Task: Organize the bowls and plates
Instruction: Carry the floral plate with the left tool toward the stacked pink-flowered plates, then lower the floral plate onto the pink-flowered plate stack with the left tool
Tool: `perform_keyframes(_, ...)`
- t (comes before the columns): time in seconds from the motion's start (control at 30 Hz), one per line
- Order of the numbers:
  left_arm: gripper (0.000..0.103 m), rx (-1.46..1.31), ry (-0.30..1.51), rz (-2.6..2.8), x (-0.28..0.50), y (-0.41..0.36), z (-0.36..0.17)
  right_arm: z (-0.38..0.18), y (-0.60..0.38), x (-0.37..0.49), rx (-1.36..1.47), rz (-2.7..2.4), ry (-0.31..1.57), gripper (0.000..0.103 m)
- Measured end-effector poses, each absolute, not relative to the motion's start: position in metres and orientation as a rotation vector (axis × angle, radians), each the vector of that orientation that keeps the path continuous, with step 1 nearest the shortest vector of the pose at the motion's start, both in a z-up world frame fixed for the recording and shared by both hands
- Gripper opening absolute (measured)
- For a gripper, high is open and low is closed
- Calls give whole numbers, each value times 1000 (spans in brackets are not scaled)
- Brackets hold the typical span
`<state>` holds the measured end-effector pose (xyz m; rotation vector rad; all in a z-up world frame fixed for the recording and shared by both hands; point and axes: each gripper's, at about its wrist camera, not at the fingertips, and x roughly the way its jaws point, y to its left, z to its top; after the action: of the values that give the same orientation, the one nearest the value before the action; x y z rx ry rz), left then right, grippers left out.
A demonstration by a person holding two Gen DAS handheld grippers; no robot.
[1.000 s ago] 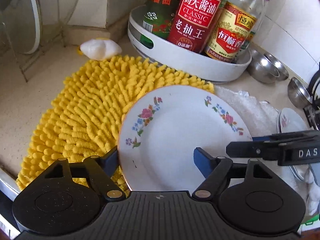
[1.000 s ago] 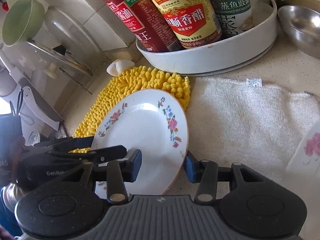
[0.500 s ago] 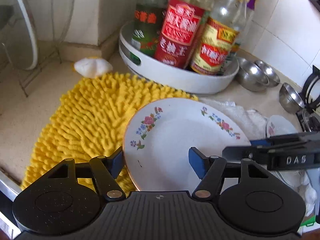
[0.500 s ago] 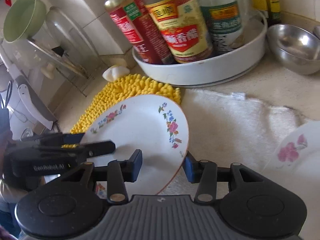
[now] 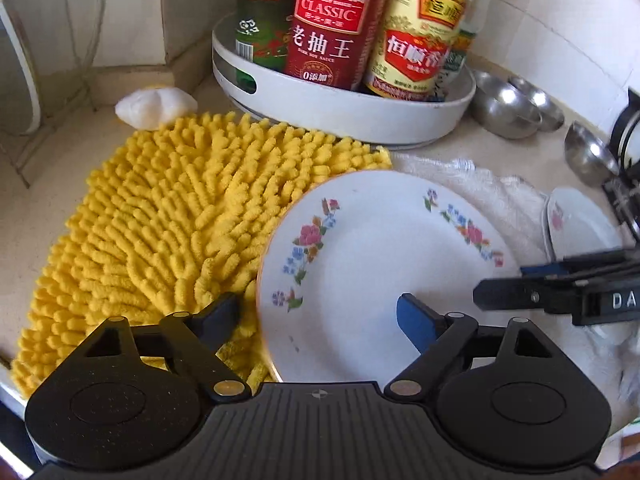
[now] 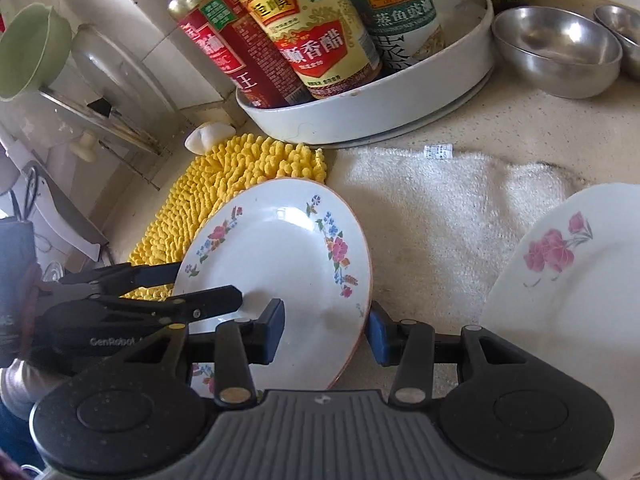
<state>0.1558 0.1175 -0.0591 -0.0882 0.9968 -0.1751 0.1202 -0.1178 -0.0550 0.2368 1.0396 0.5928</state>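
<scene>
Taking the round white ceramic plate with the floral rim (image 5: 384,276) as our landmark and reading from the left, we see it lying half on the shaggy yellow chenille mat (image 5: 180,232) at its left edge and half on the white terry towel (image 6: 436,216) to its right.

Our left gripper (image 5: 320,312) straddles its near-left rim; its jaws are opening and neither pad presses the plate.

Our right gripper (image 6: 326,332) is clamped across the near-right rim, one blue pad on the face, one beneath.

We judge the plate stiff, glazed, slippery and breakable, fairly heavy for a rim pinch. We would hold it deep over the rim and keep it close to level.

Right of the plate rests a second white plate with pink flowers (image 6: 568,280).
</scene>
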Motion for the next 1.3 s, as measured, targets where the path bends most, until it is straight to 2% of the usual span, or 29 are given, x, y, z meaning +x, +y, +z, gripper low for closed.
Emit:
perform_keyframes(0.03,90,-88,997,-177,158,117,-59,-55,-118,120,234,592,1040,62)
perform_keyframes(0.1,81,-77,991,-199,158,112,-56,-54,-115,120,229,588,1040,65)
perform_keyframes(0.2,80,-58,990,-178,156,106,-54,-53,-111,118,217,574,1035,67)
perform_keyframes(0.33,72,-87,978,-176,153,112,-44,-49,-114,119,221,560,1027,67)
perform_keyframes(1.3,73,20,881,-385,175,6,7,10,-237,87,421,396,853,67)
